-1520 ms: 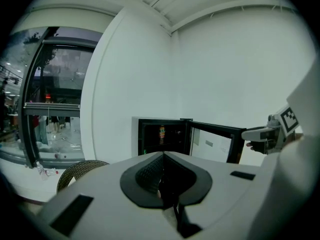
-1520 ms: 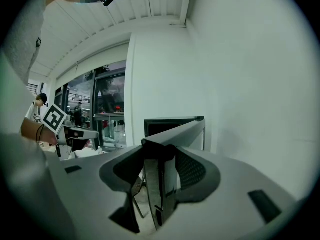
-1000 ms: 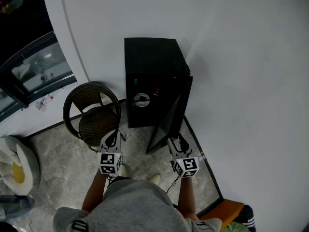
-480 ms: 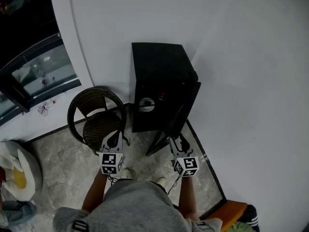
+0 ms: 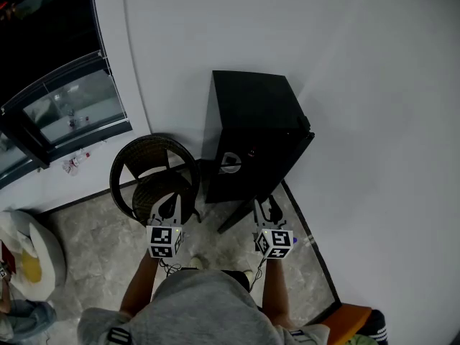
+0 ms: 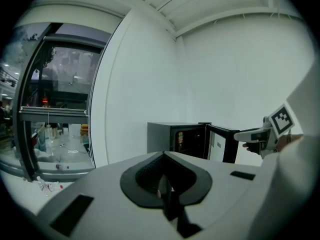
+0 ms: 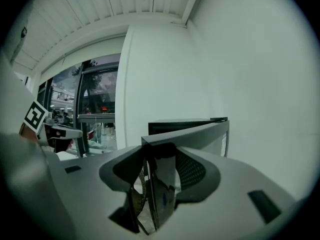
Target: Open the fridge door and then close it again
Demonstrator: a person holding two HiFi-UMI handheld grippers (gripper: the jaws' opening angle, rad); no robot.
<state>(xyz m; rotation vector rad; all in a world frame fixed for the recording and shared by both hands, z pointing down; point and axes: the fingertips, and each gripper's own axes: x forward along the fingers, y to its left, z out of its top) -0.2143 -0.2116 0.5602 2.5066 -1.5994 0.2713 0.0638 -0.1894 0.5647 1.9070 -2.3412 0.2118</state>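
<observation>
Currently pinching the free edge of the fridge door point(image 7: 200, 134) between both jaws of the right gripper point(image 7: 150, 166), clamping on the dark panel from either face. Holding the left gripper point(image 6: 165, 186) with jaws pressed together on nothing, out in open air, well apart from the door and to its left. In the head view, hovering it by the front rim of the dark woven chair point(image 5: 154, 175).

Reaching both forearms straight out from the body, side by side. Pointing each gripper forward at the fridge and roughly level, tipping only slightly downward, with the marker cubes facing up toward the head camera.

Facing the black fridge point(image 5: 251, 121), standing upright on the pale stone-look floor point(image 5: 93, 228) against the white wall point(image 5: 345, 63), with its long axis running vertically and its front turned toward the person. Hanging ajar from the right-hand, wall-side edge of that fridge is the door, its long axis also upright. Swinging out at a moderate angle and pointing its free edge back toward the person and a little left, right at the right gripper's tips.

Showing through the opening in the left gripper view are a dark interior and a small colourful container point(image 6: 180, 140), too small to name.

Counting two grippers, one fridge, one door and one chair just left of the fridge, plus a glazed window point(image 5: 65, 106) further left.
</observation>
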